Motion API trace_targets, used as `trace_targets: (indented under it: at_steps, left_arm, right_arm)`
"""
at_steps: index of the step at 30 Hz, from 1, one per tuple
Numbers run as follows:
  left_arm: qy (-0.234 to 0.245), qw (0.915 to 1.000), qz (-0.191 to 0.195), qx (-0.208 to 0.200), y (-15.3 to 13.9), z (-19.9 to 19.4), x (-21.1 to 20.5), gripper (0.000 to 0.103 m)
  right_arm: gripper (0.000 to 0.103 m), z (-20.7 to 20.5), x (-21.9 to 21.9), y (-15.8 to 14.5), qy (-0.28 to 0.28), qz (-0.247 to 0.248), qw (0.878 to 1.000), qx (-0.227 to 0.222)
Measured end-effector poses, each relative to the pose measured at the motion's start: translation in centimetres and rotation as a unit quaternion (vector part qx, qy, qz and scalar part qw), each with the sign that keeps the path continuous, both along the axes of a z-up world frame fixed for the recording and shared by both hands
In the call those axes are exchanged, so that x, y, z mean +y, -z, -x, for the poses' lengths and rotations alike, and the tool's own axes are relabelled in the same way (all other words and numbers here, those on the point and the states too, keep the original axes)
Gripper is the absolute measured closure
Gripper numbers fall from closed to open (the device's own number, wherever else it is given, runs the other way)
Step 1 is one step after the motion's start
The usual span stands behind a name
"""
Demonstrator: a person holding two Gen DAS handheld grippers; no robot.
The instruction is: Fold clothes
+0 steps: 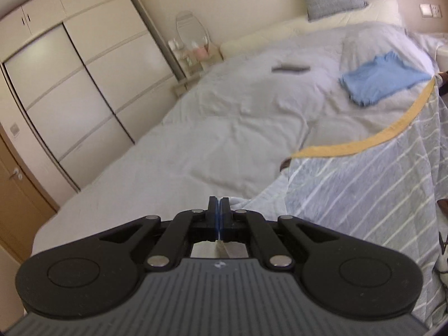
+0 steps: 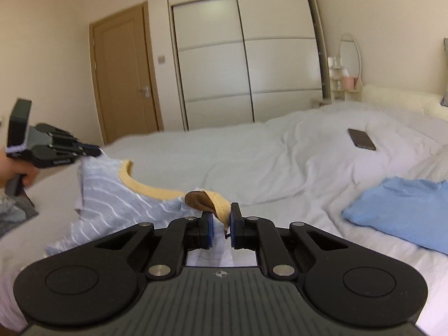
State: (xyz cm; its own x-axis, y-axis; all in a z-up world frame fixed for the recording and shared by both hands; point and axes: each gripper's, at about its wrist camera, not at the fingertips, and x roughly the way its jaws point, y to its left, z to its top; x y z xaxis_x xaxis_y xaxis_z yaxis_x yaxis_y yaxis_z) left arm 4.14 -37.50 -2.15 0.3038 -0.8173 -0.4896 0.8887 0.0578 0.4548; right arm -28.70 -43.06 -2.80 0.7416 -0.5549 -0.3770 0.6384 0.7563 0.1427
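Both hand-held grippers [image 1: 219,210] [image 2: 221,218] pinch the striped shirt's [image 2: 112,196] collar above bare duvet [image 2: 238,154].

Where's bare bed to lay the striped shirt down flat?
Free: the wide duvet stretch between the striped shirt, the phone and the wardrobe-side edge. Crowded: the right side, where the blue garment lies. Both grippers, left and right, hold the shirt up.

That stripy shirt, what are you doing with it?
A person is holding up the striped shirt over the bed with two tongs. The left tongs pinch one shoulder, and the right tongs grip its yellow collar. A blue shirt already lies folded nearby.
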Motion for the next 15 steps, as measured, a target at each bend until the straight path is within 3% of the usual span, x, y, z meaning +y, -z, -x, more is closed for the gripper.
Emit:
trace_targets:
  at_steps: [6,8,9,10,13,15]
  left_arm:
    - [-0.004,0.9963,-0.073,0.047,5.1,-0.9,0.6,0.093]
    - [-0.004,0.9953,-0.082,0.052,6.0,-0.9,0.7,0.082]
    - [-0.003,0.9947,-0.087,0.055,6.5,-0.9,0.8,0.07]
    - [-0.003,0.9941,-0.091,0.058,6.9,-0.9,0.8,0.067]
    - [-0.003,0.9922,-0.105,0.066,8.3,-1.0,1.0,0.071]
    - [-0.002,0.9908,-0.115,0.072,9.2,-1.0,1.2,0.096]
  right_arm:
    - [0.069,0.8,0.2,5.4,-0.013,-0.102,0.994,0.024]
    - [0.047,0.9,0.4,6.8,-0.011,-0.118,0.992,0.035]
    - [0.043,0.9,0.4,7.6,-0.009,-0.126,0.991,0.041]
    - [0.04,0.8,0.3,8.4,-0.011,-0.141,0.989,0.044]
    - [0.041,0.2,-0.1,10.6,-0.021,-0.186,0.981,0.042]
    - [0.074,-0.1,0.2,11.0,-0.032,-0.203,0.978,0.031]
